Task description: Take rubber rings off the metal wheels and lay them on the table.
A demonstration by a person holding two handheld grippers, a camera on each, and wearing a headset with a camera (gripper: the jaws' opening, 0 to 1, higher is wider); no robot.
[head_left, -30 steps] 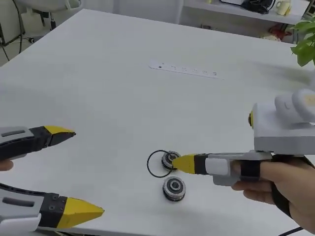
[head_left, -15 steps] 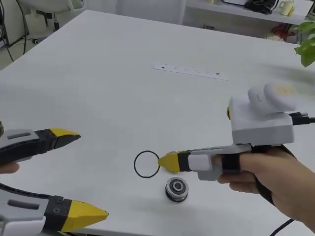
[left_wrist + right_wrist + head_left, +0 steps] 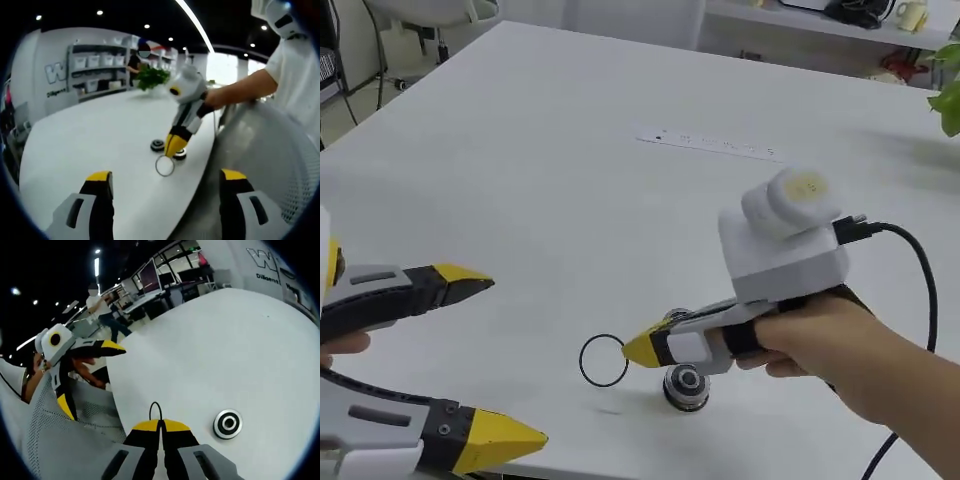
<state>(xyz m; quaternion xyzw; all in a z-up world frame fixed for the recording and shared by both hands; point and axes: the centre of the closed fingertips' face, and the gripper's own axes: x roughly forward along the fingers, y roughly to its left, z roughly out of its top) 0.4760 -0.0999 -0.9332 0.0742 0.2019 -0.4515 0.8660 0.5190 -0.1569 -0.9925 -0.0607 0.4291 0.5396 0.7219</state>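
Observation:
My right gripper [image 3: 632, 348] is shut on a thin black rubber ring [image 3: 603, 360], holding it at the jaw tips just above the white table [image 3: 550, 170]. The right gripper view shows the ring [image 3: 155, 409] edge-on, rising from my shut right gripper [image 3: 160, 424]. One metal wheel [image 3: 685, 386] stands just right of the ring, below the gripper. A second wheel [image 3: 672, 318] peeks out behind the gripper. My left gripper [image 3: 510, 360] hovers open at the near left, apart from everything. From my open left gripper [image 3: 166, 176] I see the ring [image 3: 164, 166] and both wheels [image 3: 158, 145].
A white strip [image 3: 710, 143] lies flat on the table farther back. A green plant [image 3: 950, 95] stands at the far right edge. The table's near edge runs just below the wheels. Shelves and a chair stand beyond the table.
The right gripper has drawn the rubber ring away from the far wheel and carried it left and nearer. The left gripper has stayed open in place.

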